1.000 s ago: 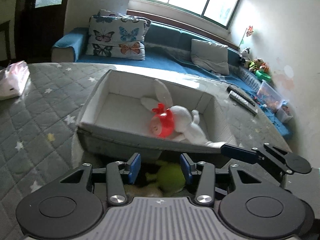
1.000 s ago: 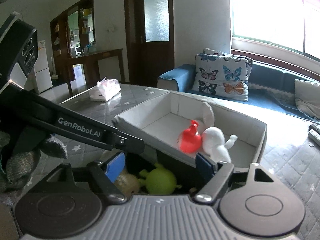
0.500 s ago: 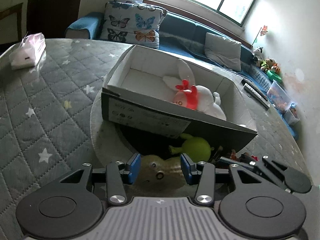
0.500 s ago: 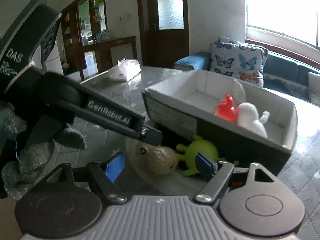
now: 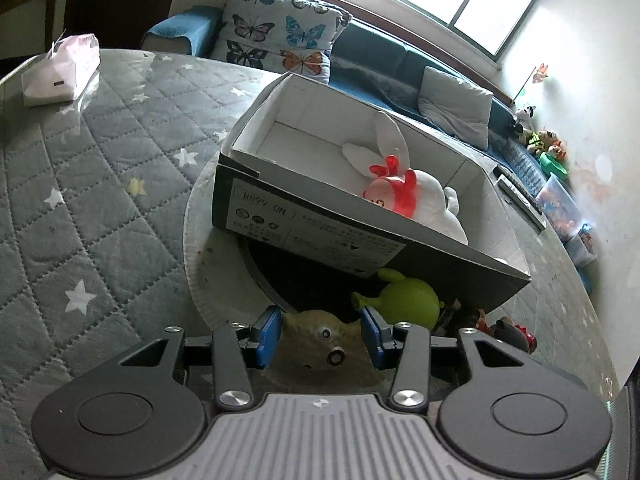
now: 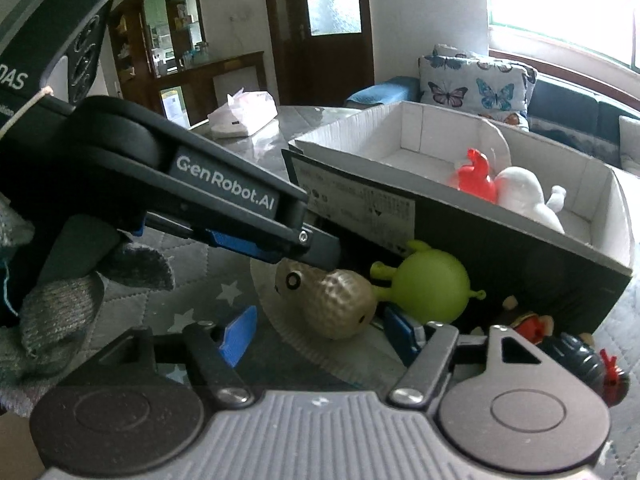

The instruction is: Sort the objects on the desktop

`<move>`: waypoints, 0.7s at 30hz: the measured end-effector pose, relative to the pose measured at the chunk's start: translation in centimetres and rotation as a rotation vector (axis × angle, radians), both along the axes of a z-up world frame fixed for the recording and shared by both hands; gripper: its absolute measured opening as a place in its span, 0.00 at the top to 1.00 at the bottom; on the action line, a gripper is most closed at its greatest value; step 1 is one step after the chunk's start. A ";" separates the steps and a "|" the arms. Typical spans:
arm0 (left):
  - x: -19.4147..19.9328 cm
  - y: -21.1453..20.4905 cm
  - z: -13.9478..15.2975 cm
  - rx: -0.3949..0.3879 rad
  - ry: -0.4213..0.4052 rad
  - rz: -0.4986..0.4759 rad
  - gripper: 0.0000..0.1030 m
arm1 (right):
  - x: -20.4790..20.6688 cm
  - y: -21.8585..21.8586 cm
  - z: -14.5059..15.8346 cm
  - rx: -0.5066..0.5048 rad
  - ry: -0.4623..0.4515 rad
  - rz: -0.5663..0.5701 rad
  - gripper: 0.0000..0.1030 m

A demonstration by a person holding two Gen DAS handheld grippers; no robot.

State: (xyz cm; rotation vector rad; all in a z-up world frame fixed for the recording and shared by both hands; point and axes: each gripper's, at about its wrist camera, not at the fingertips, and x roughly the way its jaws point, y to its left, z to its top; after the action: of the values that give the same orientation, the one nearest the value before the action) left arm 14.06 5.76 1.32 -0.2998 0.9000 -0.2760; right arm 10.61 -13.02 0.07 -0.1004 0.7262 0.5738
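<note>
Left wrist view, left gripper (image 5: 322, 334) jaws bracketing peanut toy (image 5: 324, 336), beside green toy (image 5: 408, 300)

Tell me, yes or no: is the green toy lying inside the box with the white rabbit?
No. The green toy lies outside the box, against its dark front wall, while the white rabbit lies inside.

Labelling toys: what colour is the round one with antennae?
Lime green toy, clearest in the right wrist view.
</note>
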 end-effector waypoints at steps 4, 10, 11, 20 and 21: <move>0.3 0.1 -0.3 -0.006 0.011 0.005 0.55 | 0.5 0.1 -0.5 0.003 0.018 -0.011 0.40; 0.7 0.1 -1.0 -0.013 0.033 0.005 0.55 | 0.7 0.2 -0.8 0.006 0.034 -0.013 0.51; 0.7 0.1 -1.0 -0.015 0.034 0.005 0.55 | 0.7 0.3 -0.9 0.006 0.036 -0.012 0.53; 0.4 0.5 -1.1 -0.039 0.047 0.023 0.55 | 0.6 0.5 -1.0 0.012 0.043 0.005 0.54; 0.4 0.6 -1.1 -0.043 0.049 0.026 0.55 | 0.5 0.5 -0.9 0.014 0.040 0.008 0.54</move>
State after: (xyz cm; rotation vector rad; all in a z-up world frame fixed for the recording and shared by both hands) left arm 14.45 6.32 0.17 -0.3592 0.9389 -0.2654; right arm 11.13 -12.51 -0.87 -0.0794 0.7612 0.5897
